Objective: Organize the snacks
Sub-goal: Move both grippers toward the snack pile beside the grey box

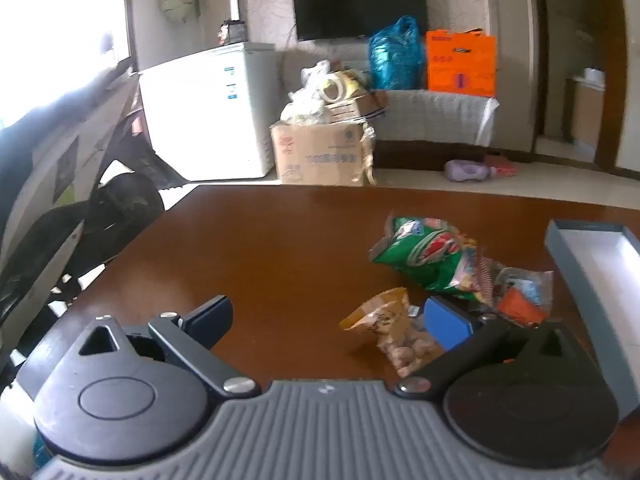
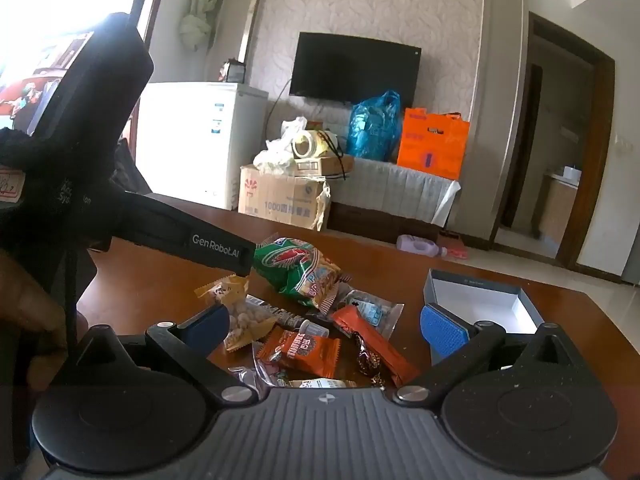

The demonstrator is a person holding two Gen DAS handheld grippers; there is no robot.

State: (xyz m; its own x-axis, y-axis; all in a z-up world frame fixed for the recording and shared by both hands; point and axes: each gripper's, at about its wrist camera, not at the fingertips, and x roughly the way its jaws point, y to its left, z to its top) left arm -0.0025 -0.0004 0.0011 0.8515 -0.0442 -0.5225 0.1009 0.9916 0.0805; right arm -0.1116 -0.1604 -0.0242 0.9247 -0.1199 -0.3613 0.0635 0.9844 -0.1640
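Left gripper (image 1: 328, 320) jaws spread wide, nothing between pads; right gripper (image 2: 326, 326) same, hovering over the snack pile (image 2: 320, 320) on the brown table (image 2: 160, 280); green bag (image 2: 296, 272) at 12 o'clock of pile, orange packet (image 2: 304, 352) near centre, nut pouch (image 2: 244, 316) at 9; open grey box (image 2: 480, 300) at 3 o'clock, beside the pile, apart from it.
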